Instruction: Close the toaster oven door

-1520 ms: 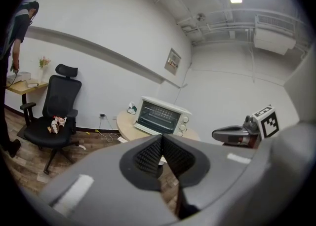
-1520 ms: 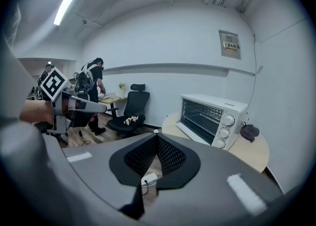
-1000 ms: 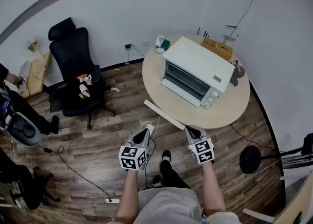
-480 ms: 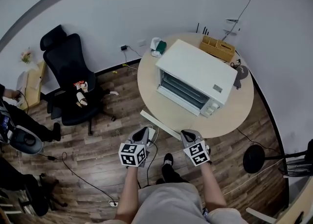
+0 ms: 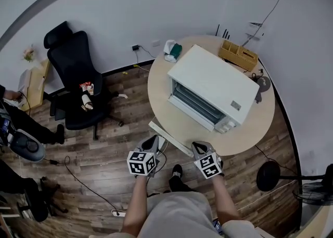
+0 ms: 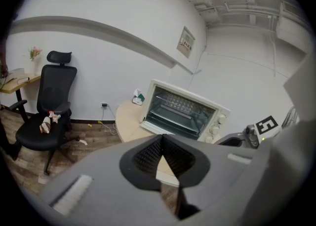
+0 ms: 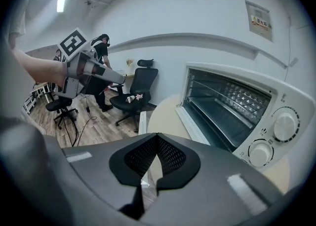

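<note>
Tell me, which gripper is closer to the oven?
Right. The right gripper is just in front of the oven; the left gripper is farther off to the side, over the floor.

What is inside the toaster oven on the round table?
Inside the toaster oven, a wire rack shows, apparently bare, before a dimpled back wall. The cavity's right end is hidden behind the control panel.
</note>
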`<state>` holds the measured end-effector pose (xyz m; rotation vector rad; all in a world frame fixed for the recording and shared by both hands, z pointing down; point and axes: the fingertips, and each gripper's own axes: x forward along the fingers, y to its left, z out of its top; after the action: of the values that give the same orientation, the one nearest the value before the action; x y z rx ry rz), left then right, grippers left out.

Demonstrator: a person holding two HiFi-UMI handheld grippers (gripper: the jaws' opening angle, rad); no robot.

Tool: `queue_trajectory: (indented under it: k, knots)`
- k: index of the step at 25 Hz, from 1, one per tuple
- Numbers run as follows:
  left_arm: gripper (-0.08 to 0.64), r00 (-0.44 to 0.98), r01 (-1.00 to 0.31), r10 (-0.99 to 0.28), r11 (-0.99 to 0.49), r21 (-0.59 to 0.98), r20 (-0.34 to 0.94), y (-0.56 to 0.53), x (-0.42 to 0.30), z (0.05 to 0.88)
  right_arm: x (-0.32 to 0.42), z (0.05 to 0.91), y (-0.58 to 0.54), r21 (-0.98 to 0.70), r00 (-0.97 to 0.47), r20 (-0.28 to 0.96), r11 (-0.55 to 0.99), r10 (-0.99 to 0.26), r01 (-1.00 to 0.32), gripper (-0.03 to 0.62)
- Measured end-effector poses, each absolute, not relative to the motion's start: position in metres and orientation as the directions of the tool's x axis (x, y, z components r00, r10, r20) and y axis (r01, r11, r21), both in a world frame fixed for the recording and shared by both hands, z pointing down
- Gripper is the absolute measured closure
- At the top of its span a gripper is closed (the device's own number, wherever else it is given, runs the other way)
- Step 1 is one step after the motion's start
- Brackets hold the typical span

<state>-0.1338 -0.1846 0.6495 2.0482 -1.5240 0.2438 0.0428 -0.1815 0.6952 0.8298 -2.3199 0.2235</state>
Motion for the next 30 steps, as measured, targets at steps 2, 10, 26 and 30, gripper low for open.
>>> queue_trajectory:
  k: [2,10,26,30]
  knots:
    - [0.503,0.327,-0.923,-0.815,-0.167,0.346,0.478,-0.185,-0.132,0.658,0.044,0.704,-0.182,0.058,-0.581,0.652,0.796,-0.487,-0.603,0.595]
    - [0.503,0.319,-0.924,-0.782,-0.132,0.358,0.536,-0.180,-0.121,0.693,0.041,0.737,-0.181,0.117,-0.545,0.716,0.845,-0.436,-0.522,0.595]
    - [0.503,0.426,-0.890,-0.725,-0.229,0.395,0.541,-0.191,-0.105,0.729,0.043,0.777,-0.164,0.208,-0.398,0.782,0.803,-0.480,-0.558,0.582]
    - [0.503,0.477,-0.871,-0.692,-0.287,0.400,0.542,-0.189,-0.099,0.737,0.037,0.790,-0.157,0.253,-0.341,0.807,0.804,-0.482,-0.538,0.551]
